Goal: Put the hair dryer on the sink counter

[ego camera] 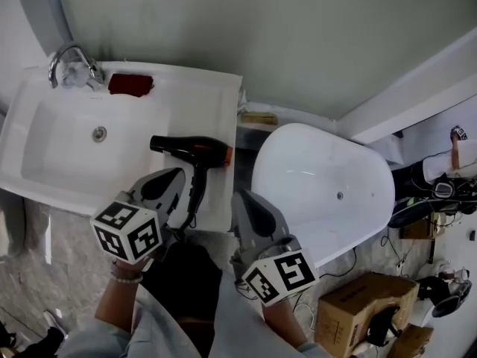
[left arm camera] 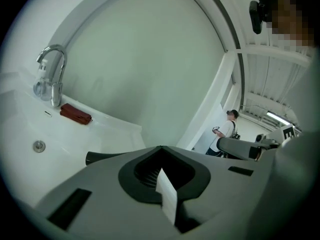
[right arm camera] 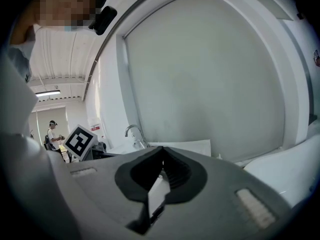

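Head view, hair dryer [ego camera: 192, 152]: one, black barrel, orange band, lying flat on sink counter [ego camera: 216, 99], right of basin.
Sink counter: one, white, glossy, rectangular.
Faucet [ego camera: 68, 60]: one, curved chrome.
Left gripper [ego camera: 177, 176]: grey jaws together, empty, just beside dryer handle.
Right gripper [ego camera: 243, 197]: jaws together, empty, near oval white bathtub [ego camera: 328, 200].

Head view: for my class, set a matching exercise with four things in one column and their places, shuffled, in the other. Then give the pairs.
Things:
1 hair dryer
2 red cloth
3 bathtub
4 cardboard box

Places:
A on the floor, lower right
B beside the faucet
C lying on the sink counter
D standing right of the sink counter

Pairs: 1-C, 2-B, 3-D, 4-A
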### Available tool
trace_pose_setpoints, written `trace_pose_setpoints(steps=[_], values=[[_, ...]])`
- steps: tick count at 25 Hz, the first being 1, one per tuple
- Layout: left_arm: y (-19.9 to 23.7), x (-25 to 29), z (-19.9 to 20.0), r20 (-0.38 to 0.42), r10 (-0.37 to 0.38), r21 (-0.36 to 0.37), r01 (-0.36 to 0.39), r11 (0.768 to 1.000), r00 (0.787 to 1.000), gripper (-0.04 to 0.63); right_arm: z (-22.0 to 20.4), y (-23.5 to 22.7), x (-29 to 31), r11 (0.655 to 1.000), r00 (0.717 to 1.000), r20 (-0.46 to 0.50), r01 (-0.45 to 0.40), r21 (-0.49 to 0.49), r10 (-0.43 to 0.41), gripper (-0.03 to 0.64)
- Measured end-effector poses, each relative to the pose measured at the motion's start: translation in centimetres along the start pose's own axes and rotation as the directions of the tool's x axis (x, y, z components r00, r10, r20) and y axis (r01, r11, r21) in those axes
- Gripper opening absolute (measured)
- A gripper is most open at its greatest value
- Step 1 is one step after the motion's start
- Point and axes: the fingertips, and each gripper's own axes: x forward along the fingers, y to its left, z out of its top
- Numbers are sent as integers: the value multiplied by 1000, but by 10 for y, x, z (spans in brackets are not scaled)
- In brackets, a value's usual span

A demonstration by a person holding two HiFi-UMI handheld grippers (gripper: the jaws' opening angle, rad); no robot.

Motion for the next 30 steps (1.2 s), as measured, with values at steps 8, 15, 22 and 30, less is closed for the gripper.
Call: trace_pose_setpoints(steps=[8,15,22,30], values=[[-5,-19,4,15,-45,47,44,998,999,5,-9,18,-7,999,999,18,35,6,-35,-2],[-8,-39,0,27,-42,50,40,998,999,5,-13,32,-15,1000,999,23,22,2,-22,-2],[-17,-53,-6,48,-17,48,15,999,999,5,-15,41,-24,1000,999,22,-25,-15,26,-3],[-66,-74,-23,64,-49,56,45,997,997,5,-19,38,-71,999,999,14,-49,-14,49,-3]])
